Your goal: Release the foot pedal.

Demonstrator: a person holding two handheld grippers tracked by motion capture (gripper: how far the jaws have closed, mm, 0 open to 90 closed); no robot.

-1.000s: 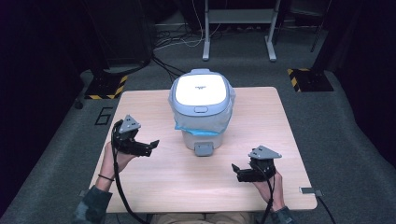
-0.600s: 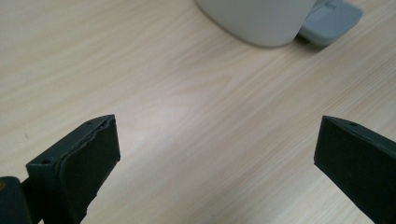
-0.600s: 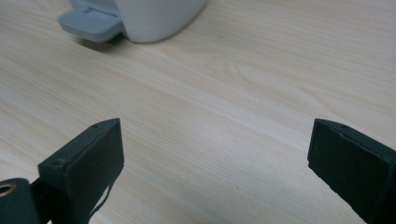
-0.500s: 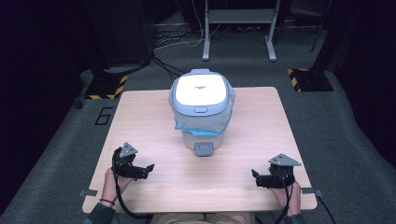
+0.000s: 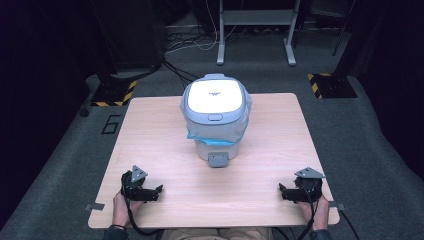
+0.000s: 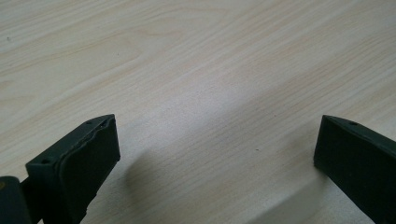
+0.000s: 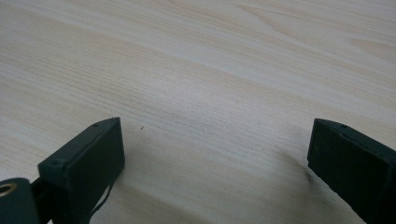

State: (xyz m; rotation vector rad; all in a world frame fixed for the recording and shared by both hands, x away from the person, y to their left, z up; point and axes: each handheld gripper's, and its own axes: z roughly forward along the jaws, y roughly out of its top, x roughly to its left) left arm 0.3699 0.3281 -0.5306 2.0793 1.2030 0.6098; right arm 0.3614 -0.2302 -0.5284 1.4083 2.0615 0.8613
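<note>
1. The left gripper (image 5: 156, 191) is rested on the pale wooden surface (image 5: 165, 135) at the lower left of the high view, fingers spread apart.
2. The right gripper (image 5: 283, 192) is rested at the lower right, fingers spread apart and empty.
3. The grey, white-lidded cooker (image 5: 216, 117) is seen upper centre, well apart from both.

Surface: light wood-grain table (image 5: 150, 135), square-cornered.
A grey-and-white rice cooker (image 5: 216, 115) stands on it, well ahead of and between the left gripper (image 5: 156, 191) and right gripper (image 5: 282, 191), both resting at its near edge.
</note>
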